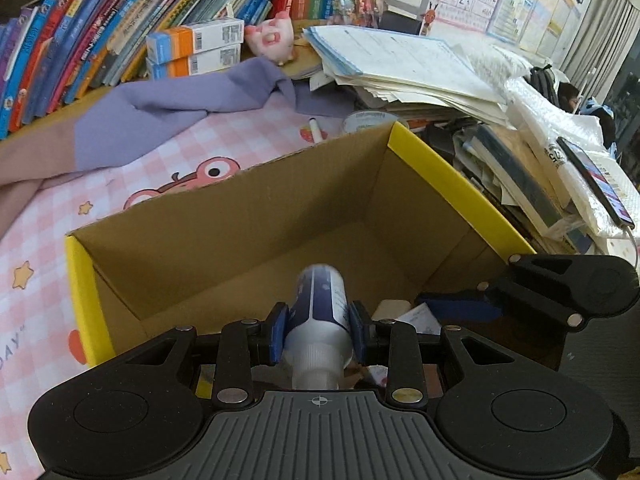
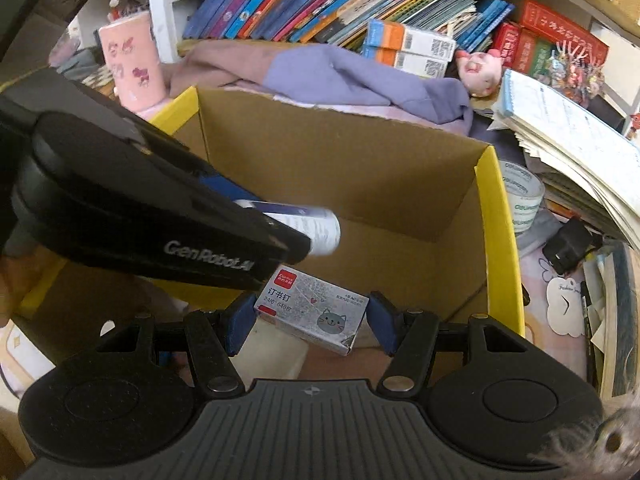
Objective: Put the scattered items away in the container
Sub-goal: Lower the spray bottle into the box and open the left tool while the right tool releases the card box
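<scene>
A brown cardboard box (image 1: 256, 216) with yellow-edged flaps stands open on the pink cloth; it also shows in the right wrist view (image 2: 340, 160). My left gripper (image 1: 319, 330) is shut on a blue-and-white bottle (image 1: 320, 304) and holds it over the box's near side; the bottle's end shows in the right wrist view (image 2: 320, 230). My right gripper (image 2: 310, 320) holds a silver staple box with a cat face (image 2: 310, 310) between its blue pads, over the box's near edge. Part of the right gripper (image 1: 560, 292) shows at the right of the left wrist view.
A marker (image 1: 317, 128) and a tape roll (image 1: 370, 120) lie behind the box. A tape roll (image 2: 520, 196), a black charger (image 2: 568, 248) and paper stacks (image 2: 580, 132) sit right of the box. Books (image 1: 100, 32), a pink pig toy (image 1: 272, 38) and a pink cup (image 2: 132, 64) stand behind.
</scene>
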`<action>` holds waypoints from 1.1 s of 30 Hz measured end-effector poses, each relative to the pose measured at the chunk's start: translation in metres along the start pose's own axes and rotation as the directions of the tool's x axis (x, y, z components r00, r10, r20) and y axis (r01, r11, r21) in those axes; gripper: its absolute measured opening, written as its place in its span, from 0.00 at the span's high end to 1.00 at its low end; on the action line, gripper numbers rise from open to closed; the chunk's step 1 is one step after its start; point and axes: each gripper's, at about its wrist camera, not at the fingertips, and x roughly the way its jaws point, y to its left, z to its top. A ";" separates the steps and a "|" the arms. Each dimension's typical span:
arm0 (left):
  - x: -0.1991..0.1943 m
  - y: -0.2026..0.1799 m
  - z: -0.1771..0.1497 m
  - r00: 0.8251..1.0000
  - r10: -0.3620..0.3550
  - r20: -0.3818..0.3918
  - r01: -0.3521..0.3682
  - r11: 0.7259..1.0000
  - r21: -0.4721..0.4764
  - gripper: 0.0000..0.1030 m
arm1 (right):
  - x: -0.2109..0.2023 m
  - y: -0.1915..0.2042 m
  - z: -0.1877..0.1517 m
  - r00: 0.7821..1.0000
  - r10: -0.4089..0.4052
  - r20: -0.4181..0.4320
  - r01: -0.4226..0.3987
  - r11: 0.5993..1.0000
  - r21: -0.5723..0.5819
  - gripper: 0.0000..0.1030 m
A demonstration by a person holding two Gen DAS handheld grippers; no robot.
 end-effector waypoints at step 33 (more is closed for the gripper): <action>-0.153 -0.003 -0.096 0.866 0.340 0.368 -0.237 0.925 -0.297 0.22 | -0.085 0.027 -0.023 0.939 -0.174 0.296 0.127 0.977 0.171 0.31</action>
